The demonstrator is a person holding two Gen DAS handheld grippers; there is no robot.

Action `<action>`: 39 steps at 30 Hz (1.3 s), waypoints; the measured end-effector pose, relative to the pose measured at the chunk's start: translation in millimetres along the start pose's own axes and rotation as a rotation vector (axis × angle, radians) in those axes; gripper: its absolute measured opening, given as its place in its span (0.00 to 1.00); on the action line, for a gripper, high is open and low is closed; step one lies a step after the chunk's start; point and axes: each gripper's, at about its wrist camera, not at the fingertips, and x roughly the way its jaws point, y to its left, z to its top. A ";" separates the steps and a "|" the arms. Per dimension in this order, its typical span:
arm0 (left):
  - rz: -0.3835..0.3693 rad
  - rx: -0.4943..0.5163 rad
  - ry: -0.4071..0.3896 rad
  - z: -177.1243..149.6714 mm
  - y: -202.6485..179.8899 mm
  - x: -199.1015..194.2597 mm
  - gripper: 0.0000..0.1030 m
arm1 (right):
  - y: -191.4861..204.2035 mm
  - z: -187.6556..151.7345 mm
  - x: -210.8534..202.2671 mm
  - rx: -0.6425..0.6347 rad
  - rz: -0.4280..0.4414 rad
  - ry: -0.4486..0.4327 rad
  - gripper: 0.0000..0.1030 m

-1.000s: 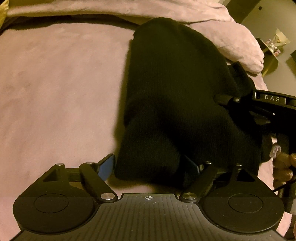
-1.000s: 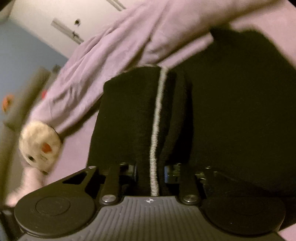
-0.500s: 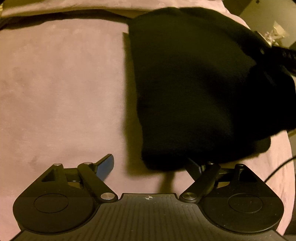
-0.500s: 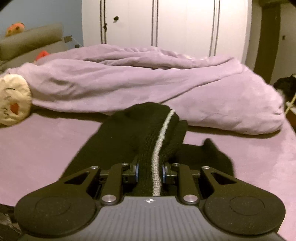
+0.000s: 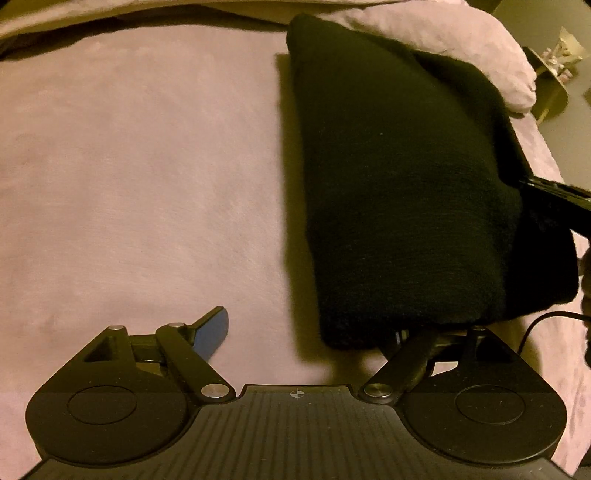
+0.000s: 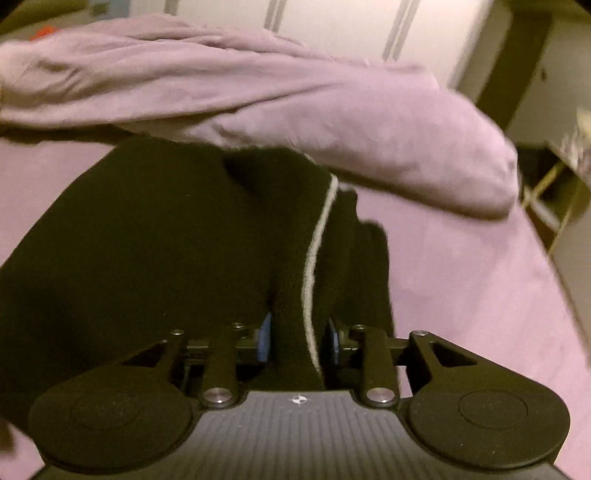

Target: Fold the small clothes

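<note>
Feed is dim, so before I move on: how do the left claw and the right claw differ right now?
The left claw stands wide open with only the pink bedsheet between its fingers, while the right claw is much narrower and its jaws are opening. The right claw has the black knit garment between its pads, by its pale stripe; the left claw has the garment's corner only over one finger. Both point down toward the bed.

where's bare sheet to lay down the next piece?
Widest bare sheet: left of the black knit, below the duvet. A narrower strip lies between knit and bed edge. Crowded there: right gripper, jaws opening, straddles the knit's fold.
</note>
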 end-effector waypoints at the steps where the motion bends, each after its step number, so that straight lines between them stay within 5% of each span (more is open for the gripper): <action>1: 0.002 -0.002 0.003 1.0 0.0 0.4 0.84 | -4.2 1.4 -2.8 0.032 0.000 -0.010 0.39; 6: 0.000 -0.003 0.013 5.2 1.6 4.8 0.85 | -23.5 4.6 -28.7 0.130 -0.010 -0.082 0.47; 13: -0.001 -0.014 0.017 4.3 1.1 2.5 0.85 | -30.3 6.0 -58.4 0.201 -0.038 -0.195 0.47; 15: -0.008 -0.017 0.023 3.8 4.6 -4.3 0.85 | -30.9 5.1 -64.6 0.235 -0.034 -0.205 0.40; 19: -0.029 -0.039 -0.016 3.1 15.9 -29.9 0.85 | -28.3 -3.7 -78.2 0.258 -0.018 -0.192 0.28; 27: -0.019 -0.016 -0.122 12.0 5.8 -58.9 0.85 | -6.5 -45.7 -85.4 0.197 0.050 -0.068 0.26; 31: -0.043 -0.047 -0.168 18.9 3.2 -67.1 0.86 | -23.5 -61.2 -82.3 0.288 0.058 -0.011 0.30; 39: -0.051 -0.058 -0.142 36.2 -3.9 -47.3 0.87 | -32.2 -50.1 -78.7 0.360 0.078 -0.065 0.35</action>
